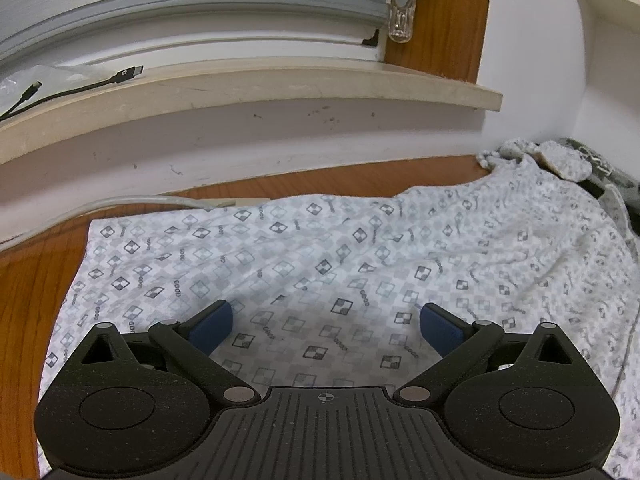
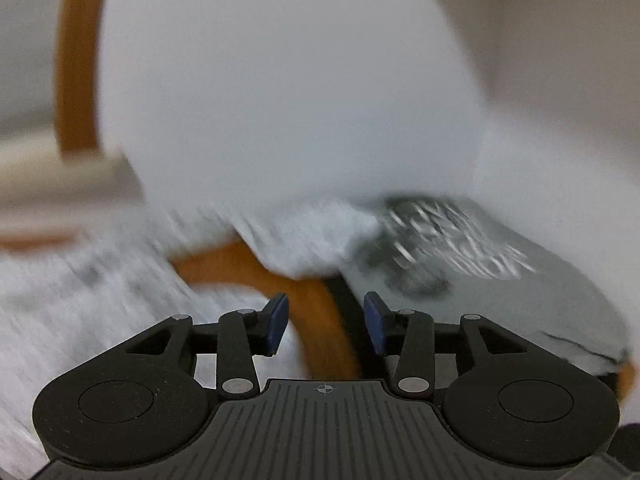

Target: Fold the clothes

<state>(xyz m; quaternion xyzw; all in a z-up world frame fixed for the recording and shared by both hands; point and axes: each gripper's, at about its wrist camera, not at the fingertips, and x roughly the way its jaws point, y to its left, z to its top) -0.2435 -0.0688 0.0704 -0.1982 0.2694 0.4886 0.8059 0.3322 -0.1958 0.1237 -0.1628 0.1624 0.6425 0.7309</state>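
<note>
Left claw (image 1: pixel 326 320) spread wide over the patterned shirt (image 1: pixel 320 264) on the wooden tabletop (image 1: pixel 24 300) — right claw (image 2: pixel 326 322) parted, pinching nothing

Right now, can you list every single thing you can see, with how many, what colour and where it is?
patterned shirt: one, white with grey checks, spread on the table
table: one, orange-brown wood, under the shirt
windowsill: one, cream, above the table
black cable: one, on the sill at the left
grey cable: one, along the wall behind the shirt
blind: one, grey, above the sill
cord pull: one, clear plastic, hanging right of the blind
grey garment: one, with light print, blurred, right of the shirt
left gripper: black with blue pads, open, over the shirt
right gripper: same colours, open, nothing between its pads
</note>
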